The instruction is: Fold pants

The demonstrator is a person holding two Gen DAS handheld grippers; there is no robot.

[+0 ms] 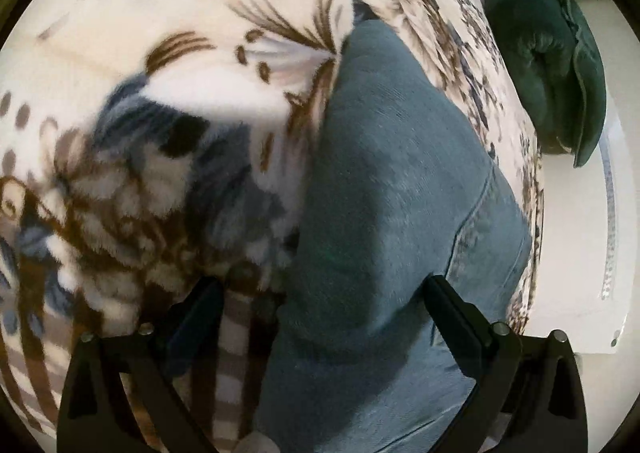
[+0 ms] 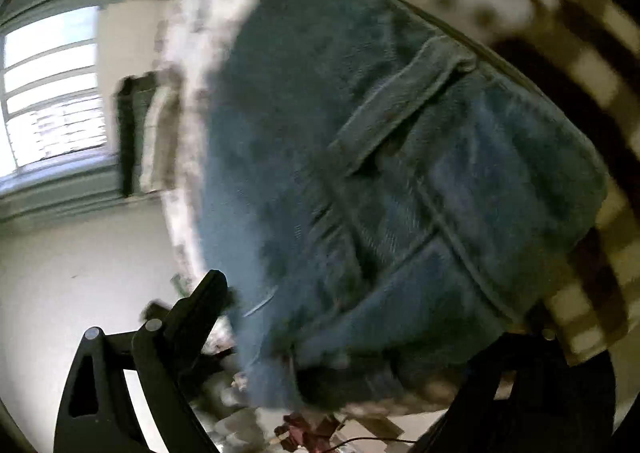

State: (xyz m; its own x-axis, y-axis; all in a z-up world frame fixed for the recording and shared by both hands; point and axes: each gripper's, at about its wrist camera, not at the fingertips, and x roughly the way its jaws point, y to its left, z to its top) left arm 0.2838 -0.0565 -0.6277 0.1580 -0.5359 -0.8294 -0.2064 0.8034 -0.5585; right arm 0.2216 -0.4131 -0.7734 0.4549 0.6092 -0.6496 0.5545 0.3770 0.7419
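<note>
- Fingers of the left tool [image 1: 320, 293] stand spread wide apart, one over the blanket, the other over denim; nothing is pinched between them.
- Denim of the pants [image 1: 384, 181] fills the gap between those fingers and runs away from the tool as a long folded strip, narrowing toward the far end.
- A stitched seam [image 1: 472, 209] curves along the right side of the strip, near the right finger.
- The pants lie on a plush floral blanket [image 1: 168, 101], cream with brown and blue-grey flowers, which spreads to the left and far side; a striped border of it shows near the left finger.
- A dark green cushion [image 1: 536, 65] sits at the far right, past the blanket's edge, apart from the pants.
- The right tool [image 2: 360, 333] also has its fingers well apart: the left one is plain to see beside the denim's edge, the right one is mostly hidden at the lower right. Whether cloth is caught at its base I cannot tell, as the view is blurred.
- The pants [image 2: 400, 157] bulk close in front of this tool, with a belt loop [image 2: 416, 93] and thick seams showing on top.
- Blanket [image 2: 592, 141] with dots and dark stripes lies to the right of the denim.
- A bright window [image 2: 52, 93] stands far left, with pale wall below it.
- Small cluttered items near the bottom are too blurred to name.
</note>
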